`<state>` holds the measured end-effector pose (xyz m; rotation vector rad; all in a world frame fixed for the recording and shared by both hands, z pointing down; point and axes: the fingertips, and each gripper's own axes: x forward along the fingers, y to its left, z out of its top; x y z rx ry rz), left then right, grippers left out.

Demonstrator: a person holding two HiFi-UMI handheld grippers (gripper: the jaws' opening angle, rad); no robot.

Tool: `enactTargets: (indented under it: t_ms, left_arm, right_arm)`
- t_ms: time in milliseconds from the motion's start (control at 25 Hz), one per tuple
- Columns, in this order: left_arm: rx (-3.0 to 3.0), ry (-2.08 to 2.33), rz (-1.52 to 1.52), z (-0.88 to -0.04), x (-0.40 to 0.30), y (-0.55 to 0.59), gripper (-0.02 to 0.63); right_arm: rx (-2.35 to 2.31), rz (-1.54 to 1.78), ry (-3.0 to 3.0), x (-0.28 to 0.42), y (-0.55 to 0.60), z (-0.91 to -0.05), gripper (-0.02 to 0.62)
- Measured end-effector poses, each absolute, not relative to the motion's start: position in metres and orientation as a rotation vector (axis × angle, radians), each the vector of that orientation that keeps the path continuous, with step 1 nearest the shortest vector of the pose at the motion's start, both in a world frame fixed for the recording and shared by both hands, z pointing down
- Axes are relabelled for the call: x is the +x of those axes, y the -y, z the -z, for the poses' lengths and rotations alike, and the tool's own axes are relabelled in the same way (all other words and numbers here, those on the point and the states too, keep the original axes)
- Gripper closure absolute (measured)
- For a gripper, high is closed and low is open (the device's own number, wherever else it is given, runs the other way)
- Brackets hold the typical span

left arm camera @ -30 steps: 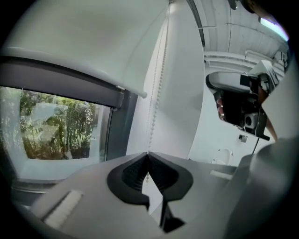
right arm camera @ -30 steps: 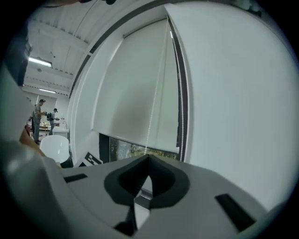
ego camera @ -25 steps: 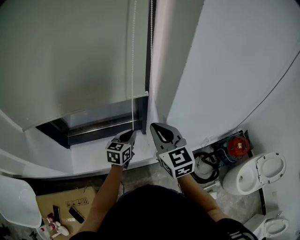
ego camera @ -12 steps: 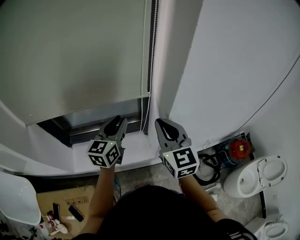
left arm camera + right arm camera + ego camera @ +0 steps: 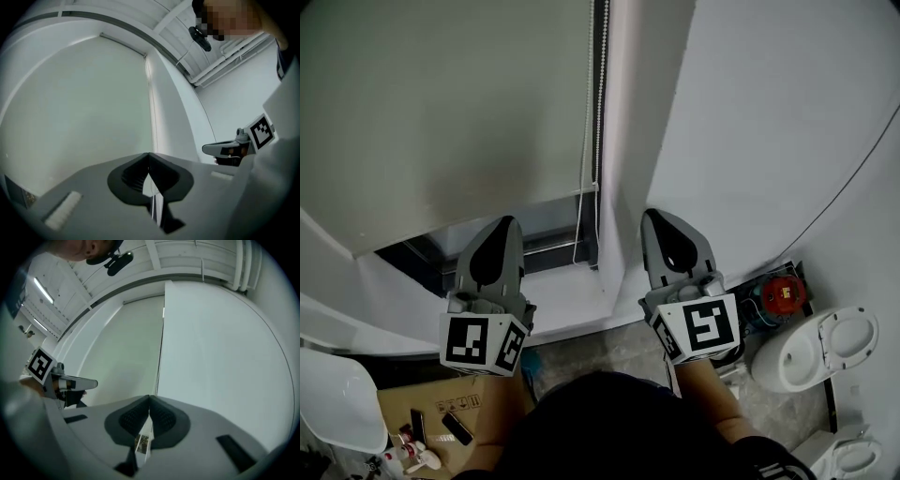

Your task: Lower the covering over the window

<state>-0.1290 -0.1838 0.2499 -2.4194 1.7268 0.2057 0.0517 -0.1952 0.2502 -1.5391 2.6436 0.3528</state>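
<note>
While both hands hovered in front of the window, the left claw (image 5: pixel 504 223) sat nearest. Its jaws had just been closing and met tip to tip with nothing pinched between them; the cord only showed through the gap behind. Across from it, the right claw (image 5: pixel 656 217) was clamped together too, and just as empty.

They flanked the white beaded pull cord (image 5: pixel 584 159), one to each side and apart from it. That read like a reset: hands held high so the next grab could land further up the loop.

Just beyond the tips lay the white windowsill (image 5: pixel 572 291), and above that a dark uncovered strip of glass (image 5: pixel 417 251), which was what was left to do. Over it hung the pale grey-green fabric roller blind (image 5: pixel 441 112), covering most of the opening, its bottom edge stopping short of the sill. So, well along, I'd say, but not finished.

The cord ran down the blind's right side, beside the plain white wall (image 5: pixel 750 141), which is probably why both claws crowded that corner.
</note>
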Motion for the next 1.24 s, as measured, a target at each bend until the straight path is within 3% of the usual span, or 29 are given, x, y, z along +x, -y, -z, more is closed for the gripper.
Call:
enactTargets:
  t_ms: [1240]
  left_arm:
    - [-2.447, -1.691, -0.197, -0.242, -0.116, 0.185, 0.595]
  right_arm:
    - [-1.633, -0.369, -2.65, 0.053, 0.202, -0.244, 0.583]
